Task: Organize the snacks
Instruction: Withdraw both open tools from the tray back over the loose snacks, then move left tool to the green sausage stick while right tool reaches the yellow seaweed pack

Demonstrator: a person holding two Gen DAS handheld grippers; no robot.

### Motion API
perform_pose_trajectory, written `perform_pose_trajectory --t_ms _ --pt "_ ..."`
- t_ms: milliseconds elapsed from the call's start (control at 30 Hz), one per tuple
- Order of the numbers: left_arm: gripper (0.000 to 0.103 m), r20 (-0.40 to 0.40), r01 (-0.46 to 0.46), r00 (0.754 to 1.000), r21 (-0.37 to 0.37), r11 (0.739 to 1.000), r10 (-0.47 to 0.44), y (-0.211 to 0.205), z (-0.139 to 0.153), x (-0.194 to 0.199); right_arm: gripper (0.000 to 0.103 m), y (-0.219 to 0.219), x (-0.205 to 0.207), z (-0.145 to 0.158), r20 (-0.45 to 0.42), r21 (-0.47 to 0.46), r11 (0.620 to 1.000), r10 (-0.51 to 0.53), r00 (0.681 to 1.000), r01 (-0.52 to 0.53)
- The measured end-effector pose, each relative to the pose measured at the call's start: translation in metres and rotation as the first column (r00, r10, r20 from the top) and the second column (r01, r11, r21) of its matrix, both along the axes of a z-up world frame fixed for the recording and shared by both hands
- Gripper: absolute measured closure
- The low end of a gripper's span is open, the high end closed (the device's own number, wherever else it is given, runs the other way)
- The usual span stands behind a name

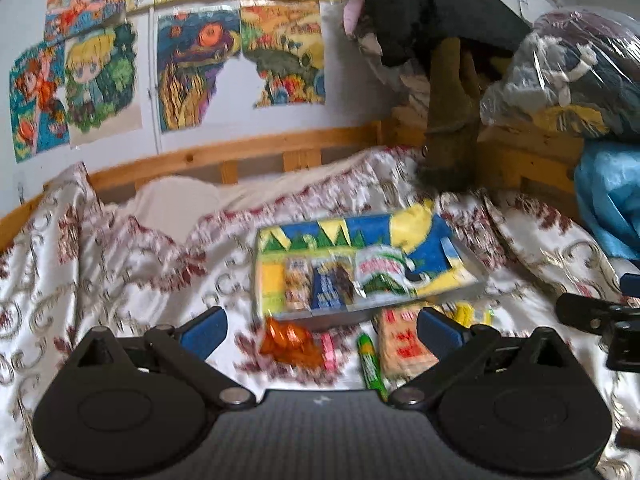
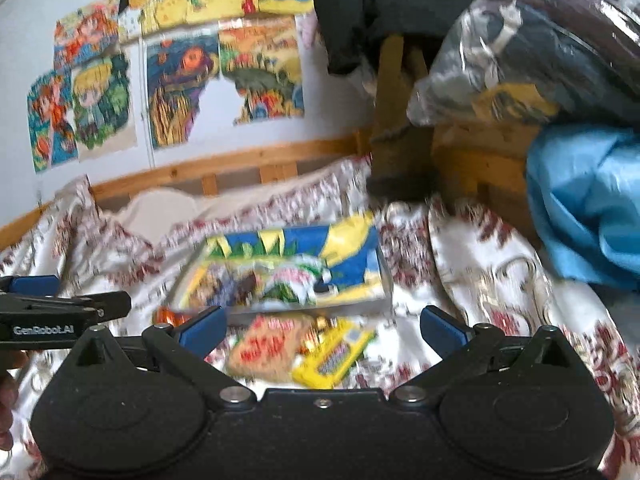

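Satin-like bedspread (image 1: 120, 264), white with maroon and grey scrolls, lies rumpled over the bed, bounded at the far side by a pale wooden rail (image 1: 224, 152). On it sits a flat rectangular box (image 1: 440, 256) printed in blue, yellow and green, a row of small crinkled packets (image 1: 320, 284) lying across its near half. Just near of the box, loose snacks rest on the cloth: a glossy orange wrapper (image 1: 288, 340) at the left, a thin green tube (image 1: 370, 360), a tan square pack (image 1: 404, 344) with red print, and a yellow packet (image 2: 332, 356) at the right. Motion blur hides any finer print.

Left gripper (image 1: 320, 330) is held low and level over the bedspread, its blue-padded fingers (image 1: 204, 332) spread wide and empty, the orange wrapper and green tube between them. Right gripper (image 2: 320, 330) is just beside it on the right, likewise level, jaws wide with nothing held, the tan pack and yellow packet framed between its pads (image 2: 440, 330). Bright cross-stitch-like pictures (image 1: 200, 68) cover the far wall, and plastic-wrapped bundles (image 1: 560, 76) are stacked at the far right.
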State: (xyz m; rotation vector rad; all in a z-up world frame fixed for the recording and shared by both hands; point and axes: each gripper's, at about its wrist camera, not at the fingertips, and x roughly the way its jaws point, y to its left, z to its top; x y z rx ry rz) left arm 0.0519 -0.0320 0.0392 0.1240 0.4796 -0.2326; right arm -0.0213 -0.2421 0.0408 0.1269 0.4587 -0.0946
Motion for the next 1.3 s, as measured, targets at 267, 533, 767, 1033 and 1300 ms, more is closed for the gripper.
perform_pose_trajectory --t_ms 267,533,767,1033,1300 --pt "0.000 -0.115 0.010 0.993 -0.030 1.000 -0.014 -0.001 -0.028 -0.014 0.001 0.006 -0.005 -0.018 -0.130 -0.029 1.000 -0.012 0.991 0.009" --pt "0.000 -0.194 -0.014 0.981 0.057 0.998 0.025 -0.008 -0.051 -0.005 0.001 -0.002 0.006 -0.033 -0.230 -0.006 1.000 -0.004 0.973 0.003" --pt "0.000 -0.266 -0.020 0.963 0.077 0.997 0.040 -0.011 -0.073 0.008 0.001 -0.009 0.019 -0.049 -0.321 0.033 0.999 -0.013 0.947 0.025" --pt "0.000 -0.286 -0.023 0.957 0.091 0.996 0.048 -0.012 -0.080 0.014 0.001 -0.011 0.037 -0.052 -0.363 0.032 0.999 0.028 0.931 -0.017" --pt "0.000 -0.296 -0.043 0.953 0.064 0.997 0.060 -0.009 -0.084 0.024 0.001 -0.021 0.055 -0.058 -0.399 -0.005 0.993 0.103 0.911 -0.114"
